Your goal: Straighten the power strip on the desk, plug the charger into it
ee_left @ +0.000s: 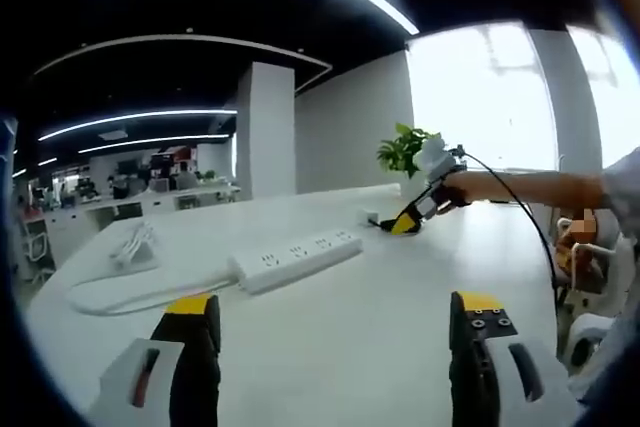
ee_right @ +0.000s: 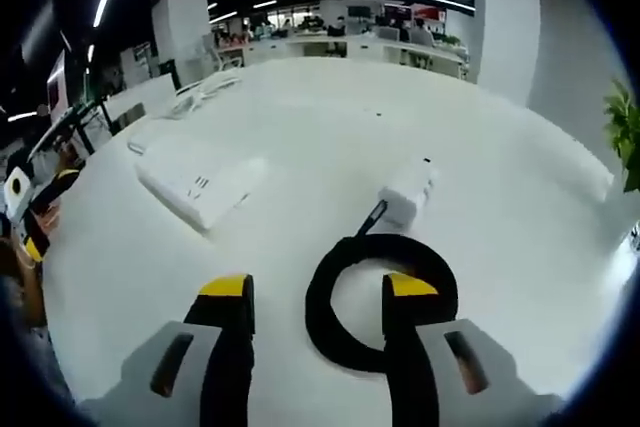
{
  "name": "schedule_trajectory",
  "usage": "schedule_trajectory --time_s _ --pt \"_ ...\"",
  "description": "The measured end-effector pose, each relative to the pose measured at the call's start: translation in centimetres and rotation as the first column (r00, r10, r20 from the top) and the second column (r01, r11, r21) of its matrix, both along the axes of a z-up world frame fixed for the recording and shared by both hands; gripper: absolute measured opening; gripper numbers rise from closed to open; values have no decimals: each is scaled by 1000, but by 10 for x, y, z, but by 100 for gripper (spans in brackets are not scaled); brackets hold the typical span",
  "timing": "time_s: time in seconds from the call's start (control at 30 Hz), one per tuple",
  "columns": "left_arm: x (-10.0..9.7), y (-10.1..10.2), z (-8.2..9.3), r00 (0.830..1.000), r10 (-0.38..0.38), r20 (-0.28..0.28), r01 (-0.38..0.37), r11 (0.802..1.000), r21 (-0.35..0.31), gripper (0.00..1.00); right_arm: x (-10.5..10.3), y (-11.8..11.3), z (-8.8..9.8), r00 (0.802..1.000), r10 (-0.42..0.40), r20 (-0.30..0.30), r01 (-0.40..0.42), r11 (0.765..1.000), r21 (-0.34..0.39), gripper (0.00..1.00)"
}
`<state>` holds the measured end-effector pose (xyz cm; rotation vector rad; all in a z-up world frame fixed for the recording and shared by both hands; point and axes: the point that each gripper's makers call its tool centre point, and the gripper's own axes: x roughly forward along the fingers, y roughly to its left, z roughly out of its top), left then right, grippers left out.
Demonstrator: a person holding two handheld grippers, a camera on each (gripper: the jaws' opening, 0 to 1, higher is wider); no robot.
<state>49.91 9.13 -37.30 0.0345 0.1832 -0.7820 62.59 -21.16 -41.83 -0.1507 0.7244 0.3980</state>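
Two views, one white desk. Left gripper jaws wide apart at 6 o'clock, gripping nothing, hanging over bare desk. Power strip lying flat just past them toward 11 o'clock, angled so its far end points to 2 o'clock, sockets facing up. White cord trailing off its near end toward 9 o'clock, with a bundled bit of cable a little further back. Right gripper over at 1 o'clock, held by a hand, tips down near the desk; can't tell from here what's under it. Green plant behind that, by the bright window.

From the right gripper view: right gripper jaws spread wide too, holding nothing. Black coiled cable sitting right at the tips, with the right-hand tip over the ring. White charger just beyond the coil at 12 o'clock, on its side, apart from the strip. Power strip off at 10 o'clock, well clear of the charger.
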Motion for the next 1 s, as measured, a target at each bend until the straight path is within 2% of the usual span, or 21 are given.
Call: schedule_trajectory --time_s 0.3,0.73,1.0 --pt "1 1 0 1000 1 1 -1 1000 6 97 -9 1 -8 995 45 -94 -47 998 -28 46" --pt "2 1 2 1000 2 4 -2 1000 1 97 -9 0 -10 990 67 -120 -76 995 -69 27" --pt "3 3 3 1000 10 7 -10 1000 4 97 -9 -1 -10 989 80 -121 -91 992 -86 21"
